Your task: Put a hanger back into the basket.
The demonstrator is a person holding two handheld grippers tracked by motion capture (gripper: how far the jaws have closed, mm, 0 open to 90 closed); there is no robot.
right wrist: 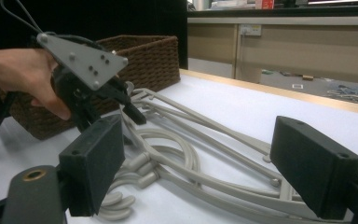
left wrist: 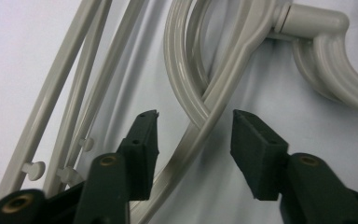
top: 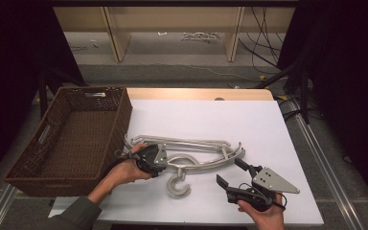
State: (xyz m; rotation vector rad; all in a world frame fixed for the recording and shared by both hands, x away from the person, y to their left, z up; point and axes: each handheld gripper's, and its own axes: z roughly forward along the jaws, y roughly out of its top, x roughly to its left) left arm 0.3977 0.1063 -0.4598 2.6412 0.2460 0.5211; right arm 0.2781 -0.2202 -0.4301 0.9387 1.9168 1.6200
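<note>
Several grey plastic hangers point(top: 196, 143) lie stacked on the white table point(top: 211, 115), their hooks point(top: 177, 184) curling toward the front edge. My left gripper point(top: 165, 164) points down onto the stack near the hook necks. In the left gripper view its jaws point(left wrist: 196, 135) straddle one hanger arm point(left wrist: 186, 93), with a gap on each side and the pads not touching it. My right gripper point(top: 228, 171) stands open at the front right, just short of the hangers' ends, with nothing between its fingers. The right gripper view shows the hangers point(right wrist: 191, 135) ahead of it and the left gripper point(right wrist: 130, 109) beyond them.
A dark brown wicker basket point(top: 122, 115) stands at the table's left edge, close behind the left hand, and shows far off in the right gripper view point(right wrist: 154, 56). Bare white tabletop stretches behind and to the right of the hangers. Shelving and cables lie on the floor beyond.
</note>
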